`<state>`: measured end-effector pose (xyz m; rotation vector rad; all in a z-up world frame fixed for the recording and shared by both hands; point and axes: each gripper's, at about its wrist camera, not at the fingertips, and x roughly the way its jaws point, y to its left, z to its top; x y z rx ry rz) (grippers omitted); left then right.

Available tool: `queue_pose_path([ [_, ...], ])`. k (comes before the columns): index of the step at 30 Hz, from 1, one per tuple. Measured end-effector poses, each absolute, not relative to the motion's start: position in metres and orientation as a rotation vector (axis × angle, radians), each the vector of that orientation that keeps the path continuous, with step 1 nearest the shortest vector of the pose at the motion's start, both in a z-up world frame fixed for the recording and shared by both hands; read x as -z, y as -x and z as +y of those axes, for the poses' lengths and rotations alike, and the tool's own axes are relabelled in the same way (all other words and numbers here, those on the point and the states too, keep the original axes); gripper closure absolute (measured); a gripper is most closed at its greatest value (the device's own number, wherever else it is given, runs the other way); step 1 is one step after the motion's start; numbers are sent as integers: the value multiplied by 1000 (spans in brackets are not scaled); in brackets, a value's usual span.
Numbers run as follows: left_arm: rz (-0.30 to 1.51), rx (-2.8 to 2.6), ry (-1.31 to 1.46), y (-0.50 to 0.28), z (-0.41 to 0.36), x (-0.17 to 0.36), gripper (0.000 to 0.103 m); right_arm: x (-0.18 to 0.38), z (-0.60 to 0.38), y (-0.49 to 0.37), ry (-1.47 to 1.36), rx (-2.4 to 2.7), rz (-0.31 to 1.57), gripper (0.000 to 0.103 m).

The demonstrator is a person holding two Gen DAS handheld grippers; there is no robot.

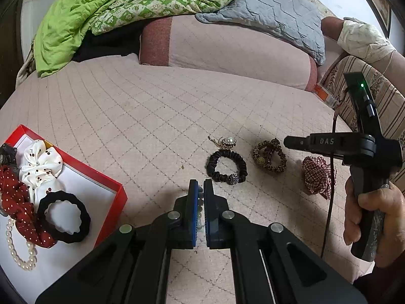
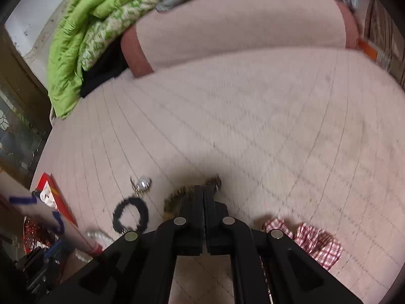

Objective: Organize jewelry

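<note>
My left gripper (image 1: 201, 186) is shut on a string of white pearl beads (image 1: 200, 211) and holds it above the bed, right of the red box (image 1: 111, 195). The box holds a white dotted scrunchie (image 1: 41, 164), a red dotted scrunchie (image 1: 17, 200), a black hair tie (image 1: 64, 216) and a pearl bracelet (image 1: 17, 250). On the bed lie a pearl brooch (image 1: 226, 141), a black scrunchie (image 1: 226, 166), a leopard scrunchie (image 1: 269, 158) and a checked red scrunchie (image 1: 317, 177). My right gripper (image 2: 203, 190) is shut, its tips over the leopard scrunchie (image 2: 174, 200); the view is blurred.
The pink quilted bed cover (image 1: 152, 116) spreads all around. A pink bolster (image 1: 227, 48), a green quilt (image 1: 106, 5) and a grey pillow (image 1: 276, 12) lie at the back. The right hand tool (image 1: 364, 152) hangs over the bed's right side.
</note>
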<state>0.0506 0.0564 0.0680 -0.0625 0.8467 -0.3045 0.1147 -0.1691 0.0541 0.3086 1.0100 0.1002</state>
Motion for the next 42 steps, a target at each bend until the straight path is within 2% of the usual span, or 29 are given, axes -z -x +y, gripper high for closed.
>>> queue_pose_path([
  [2,849,310,64,-51,56,-68,99,-53,-170,-114,-314,-109,1020,100],
  [3,850,309,63,-51,56,-67,99,-52,-168,-114,-307,-121,1026,94],
  [4,852,309,62,-51,55,-67,99,-50,-164,-114,-283,-123,1043,80],
  [6,856,312,64,-51,56,-66,99,-45,-158,-111,-232,-108,1058,67],
  [11,857,312,65,-51,56,-66,99,-26,-150,-119,-152,-81,1110,67],
  [12,860,313,65,-51,56,-65,99,-26,-149,-119,-133,-77,1105,74],
  [13,861,313,63,-51,56,-65,99,-28,-146,-119,-101,-64,1094,95],
  [14,860,312,58,-51,55,-65,99,-29,-143,-119,-76,-66,1091,97],
  [18,851,310,59,-49,55,-67,99,-44,-155,-113,-168,-61,1041,97],
  [25,842,309,60,-50,55,-67,99,-111,-162,-87,-256,-154,721,97],
  [28,835,305,64,-50,56,-68,99,-121,-155,-79,-267,-207,649,97],
  [42,806,272,52,-41,61,-79,99,-112,-132,-79,-242,-288,705,97],
])
